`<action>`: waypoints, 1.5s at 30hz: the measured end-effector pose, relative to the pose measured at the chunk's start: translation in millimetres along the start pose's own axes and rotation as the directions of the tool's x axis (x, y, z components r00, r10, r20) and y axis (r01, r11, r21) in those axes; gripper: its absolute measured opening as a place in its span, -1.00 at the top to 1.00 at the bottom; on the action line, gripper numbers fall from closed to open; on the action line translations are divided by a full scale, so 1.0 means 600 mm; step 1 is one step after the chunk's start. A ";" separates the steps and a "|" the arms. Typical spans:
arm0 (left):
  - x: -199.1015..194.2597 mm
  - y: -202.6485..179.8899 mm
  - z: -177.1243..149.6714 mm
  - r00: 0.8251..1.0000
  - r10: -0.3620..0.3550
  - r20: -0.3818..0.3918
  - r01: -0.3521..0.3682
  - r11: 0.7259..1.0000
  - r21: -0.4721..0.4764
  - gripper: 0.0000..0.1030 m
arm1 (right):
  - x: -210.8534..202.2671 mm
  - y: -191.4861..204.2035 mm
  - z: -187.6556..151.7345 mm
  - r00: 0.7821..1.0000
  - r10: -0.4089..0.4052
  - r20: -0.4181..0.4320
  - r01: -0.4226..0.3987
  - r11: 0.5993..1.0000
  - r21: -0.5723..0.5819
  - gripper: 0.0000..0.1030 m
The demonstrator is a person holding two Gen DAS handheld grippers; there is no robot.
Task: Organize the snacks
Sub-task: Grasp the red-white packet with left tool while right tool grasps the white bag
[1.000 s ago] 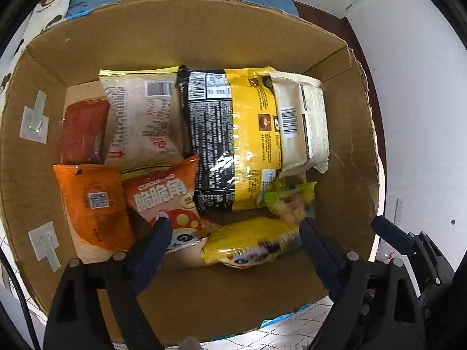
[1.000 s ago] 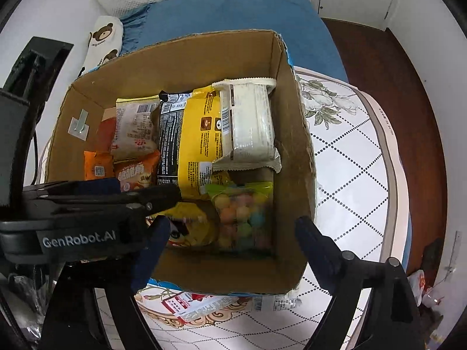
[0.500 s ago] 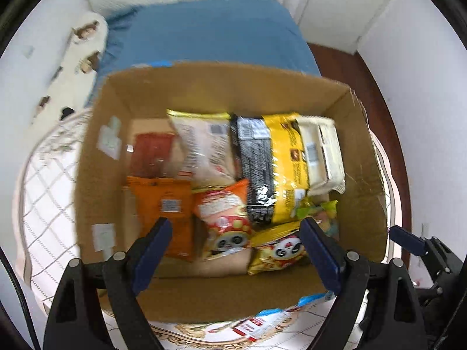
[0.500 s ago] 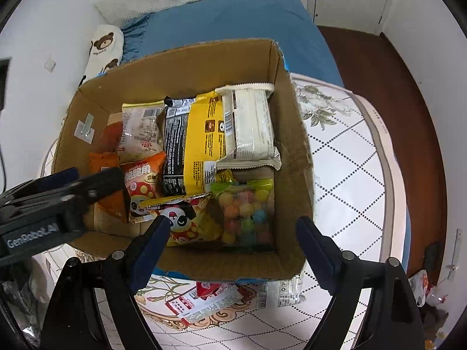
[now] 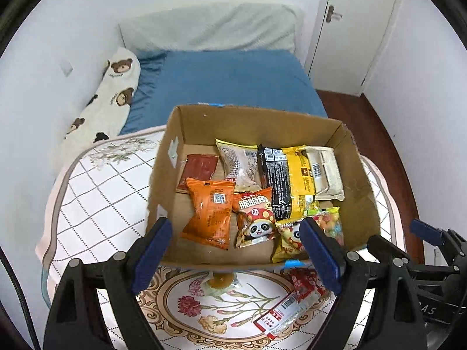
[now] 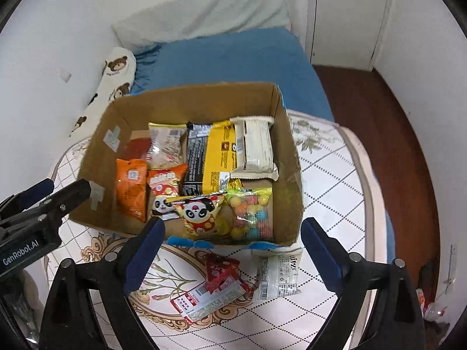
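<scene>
1. Bedroom setting: white walls, blue bed (image 5: 233,81), bear-print pillow (image 5: 111,87), quilted mat (image 6: 329,192) with floral medallion serving as work surface.
2. Left gripper (image 5: 236,250): jaws spread wide, nothing held, poised just before near wall of cardboard box (image 5: 163,175).
3. Right gripper (image 6: 233,253): likewise spread and carrying nothing, above loose packets.
4. Packed in box: orange packet (image 5: 208,213), two panda packets (image 5: 254,221), candy bag (image 6: 251,213), black-and-yellow pack (image 5: 287,180), cream wafer pack (image 6: 256,145), beige packet (image 5: 238,164), red packet (image 5: 200,169).
5. Outstanding, on mat in front of box: red wrapper (image 6: 220,271), long barcode strip (image 6: 207,300), white packet (image 6: 278,274), small amber-coloured item (image 5: 221,280) at box edge.
6. Judgement: mostly done; roughly four items left to collect.
</scene>
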State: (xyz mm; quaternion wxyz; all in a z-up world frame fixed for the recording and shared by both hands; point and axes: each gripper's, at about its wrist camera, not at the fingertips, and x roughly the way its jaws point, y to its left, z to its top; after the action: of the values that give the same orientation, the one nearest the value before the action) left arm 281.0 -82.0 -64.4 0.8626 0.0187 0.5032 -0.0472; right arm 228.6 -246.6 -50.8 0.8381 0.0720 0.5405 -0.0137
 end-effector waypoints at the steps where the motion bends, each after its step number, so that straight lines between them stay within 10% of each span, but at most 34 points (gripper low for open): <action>1: -0.012 0.000 -0.006 1.000 0.002 0.015 -0.002 1.000 0.003 -0.73 | -0.011 0.003 -0.004 1.000 0.000 0.014 0.001 1.000 -0.005 -0.87; 25: -0.156 -0.009 -0.107 0.989 0.015 0.149 -0.014 1.000 -0.012 -0.73 | -0.200 0.017 -0.097 0.976 0.057 0.212 -0.058 0.998 0.000 -0.92; 37: 0.060 -0.123 -0.207 0.985 0.060 -0.161 -0.011 0.957 0.290 -0.73 | -0.012 -0.135 -0.170 0.992 0.117 -0.045 -0.102 0.963 0.250 -0.90; 45: 0.248 -0.217 -0.268 0.907 0.165 -0.387 0.071 0.846 0.528 -0.73 | 0.094 -0.206 -0.199 0.980 0.103 -0.173 -0.055 0.963 0.264 -0.87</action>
State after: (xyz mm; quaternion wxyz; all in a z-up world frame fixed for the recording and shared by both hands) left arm 201.1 -208.0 -271.2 0.6964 0.2783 0.6425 -0.1576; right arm 131.7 -349.5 -163.5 0.7678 0.2027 0.6063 -0.0436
